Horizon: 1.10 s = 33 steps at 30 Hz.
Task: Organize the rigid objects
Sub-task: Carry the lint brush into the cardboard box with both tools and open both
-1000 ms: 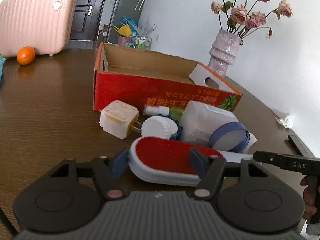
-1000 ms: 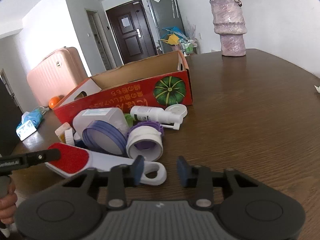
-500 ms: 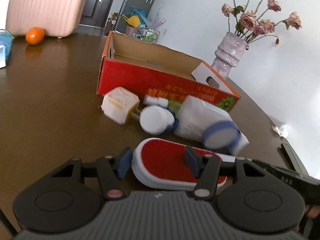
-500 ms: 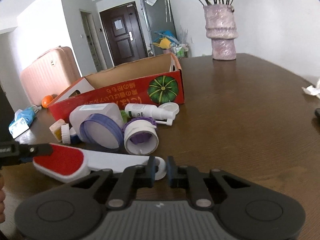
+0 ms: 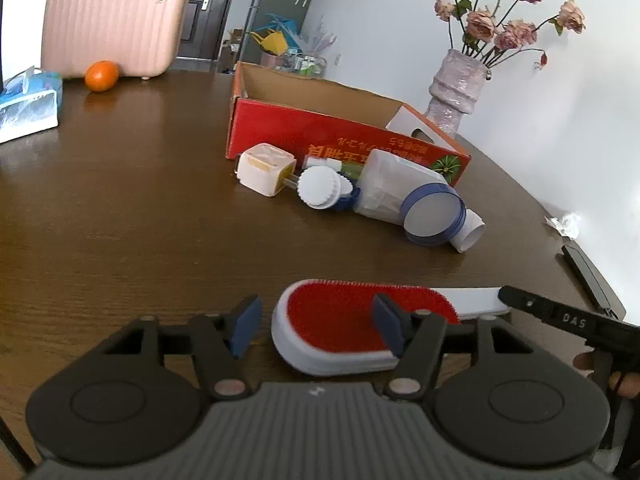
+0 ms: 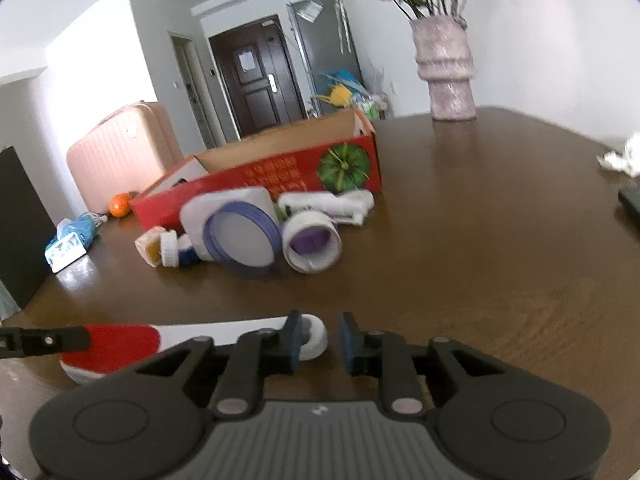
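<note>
Dark brown wood is filling both views, a big table (image 5: 120, 208) with a white wall behind it and a pale vase (image 5: 456, 92) of dried pink flowers standing at the far edge. On the left a pink suitcase (image 5: 116, 20) is sitting with an orange (image 5: 101, 76) just in front of it. Mid-table, an open red cardboard box (image 5: 320, 132) is lying with a huddle of containers just beside its near wall: a cream square jar (image 5: 264, 168), a white ribbed cap (image 5: 318, 190), a white jug (image 5: 394, 184) and a blue-rimmed lid (image 5: 432, 216) leaning against it. Closer in, the red lint brush (image 5: 360, 320) is lying flat on the wood, well apart from that pile. The left gripper (image 5: 316, 328) is hanging over its red head with jaws spread wide, the right fingertip (image 5: 386, 328) in front of the pad, not squeezing anything. Over on the other side, the right gripper (image 6: 318, 338) is sitting at the brush's white looped handle (image 6: 312, 336), jaws slightly parted, the loop lying beside the left finger rather than pinched.
</note>
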Motion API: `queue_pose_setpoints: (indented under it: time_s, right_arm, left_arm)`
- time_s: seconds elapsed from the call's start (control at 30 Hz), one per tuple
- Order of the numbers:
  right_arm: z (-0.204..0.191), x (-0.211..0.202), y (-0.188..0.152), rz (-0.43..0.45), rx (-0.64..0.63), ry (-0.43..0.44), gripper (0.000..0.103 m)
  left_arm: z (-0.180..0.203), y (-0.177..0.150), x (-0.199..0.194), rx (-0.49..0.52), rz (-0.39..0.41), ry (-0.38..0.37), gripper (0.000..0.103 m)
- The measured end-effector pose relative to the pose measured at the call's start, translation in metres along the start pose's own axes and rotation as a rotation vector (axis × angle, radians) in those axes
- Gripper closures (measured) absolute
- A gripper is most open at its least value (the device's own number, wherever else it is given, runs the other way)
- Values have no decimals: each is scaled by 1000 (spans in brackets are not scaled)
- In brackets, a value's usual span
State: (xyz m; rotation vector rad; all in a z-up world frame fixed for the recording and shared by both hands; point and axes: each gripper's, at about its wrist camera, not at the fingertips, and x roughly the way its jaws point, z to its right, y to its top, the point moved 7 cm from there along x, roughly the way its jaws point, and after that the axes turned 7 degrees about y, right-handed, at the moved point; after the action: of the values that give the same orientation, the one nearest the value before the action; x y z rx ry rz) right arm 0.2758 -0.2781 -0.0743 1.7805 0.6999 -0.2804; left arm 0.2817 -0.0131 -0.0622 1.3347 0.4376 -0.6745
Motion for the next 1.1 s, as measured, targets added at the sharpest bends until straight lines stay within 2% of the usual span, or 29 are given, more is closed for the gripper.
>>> queue_pose_setpoints:
  time_s: [0.17, 0.4, 0.5, 0.57, 0.67, 0.77, 0.9, 1.1]
  right_arm:
    - [6, -1, -2, 10, 22, 30, 81]
    - [0, -1, -4, 19, -11, 3, 82]
    - [-4, -1, -4, 15, -48, -16, 83]
    - [-6, -1, -4, 15, -58, -5, 92]
    - [-8, -2, -2, 5, -50, 4, 91]
    - [-9, -5, 4, 25, -59, -25, 92]
    - [-12, -15, 28, 94, -72, -47, 92]
    - [-16, -6, 98, 191, -90, -39, 92]
  left_arm:
    - [0, 0, 2, 4, 10, -5, 39]
    - [3, 0, 3, 27, 12, -8, 39]
    - [1, -1, 1, 6, 4, -28, 44]
    - [0, -2, 0, -11, 6, -22, 45]
    - [2, -3, -3, -8, 27, 9, 52]
    - [4, 2, -4, -18, 24, -11, 53]
    - [12, 29, -10, -6, 104, -39, 53]
    - [16, 104, 7, 16, 216, -66, 55]
